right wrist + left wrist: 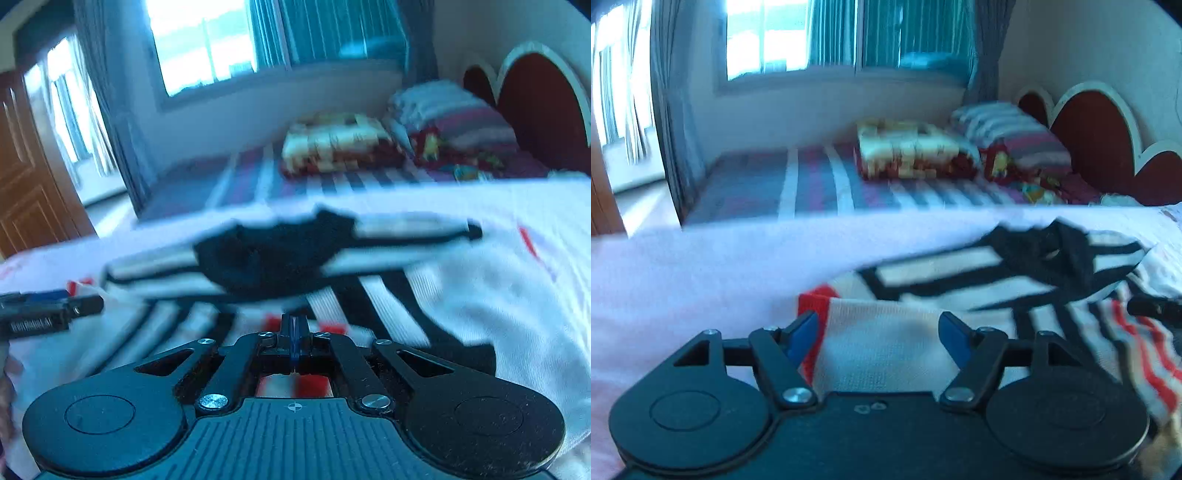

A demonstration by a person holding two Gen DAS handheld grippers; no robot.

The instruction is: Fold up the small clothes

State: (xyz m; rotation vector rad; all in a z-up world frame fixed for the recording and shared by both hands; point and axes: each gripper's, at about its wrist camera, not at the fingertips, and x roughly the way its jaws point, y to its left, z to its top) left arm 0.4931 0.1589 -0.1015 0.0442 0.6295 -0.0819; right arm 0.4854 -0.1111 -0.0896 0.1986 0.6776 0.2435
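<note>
Left tool [878, 332] spread over striped shirt [960, 288], right tool [294, 332] pinching shirt fabric, white sheet [701, 266] beneath

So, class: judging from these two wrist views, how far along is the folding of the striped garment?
Done: the striped garment lies on the white sheet, partly doubled over. In hand: the right tongs are shut at its red-striped edge, though a pinch isn't certain; the left tongs gape open over a white-and-red part. Left: it looks rumpled, so finishing and flattening the fold.

Bright window [790, 40] backlight, motion blur, fisheye
</note>
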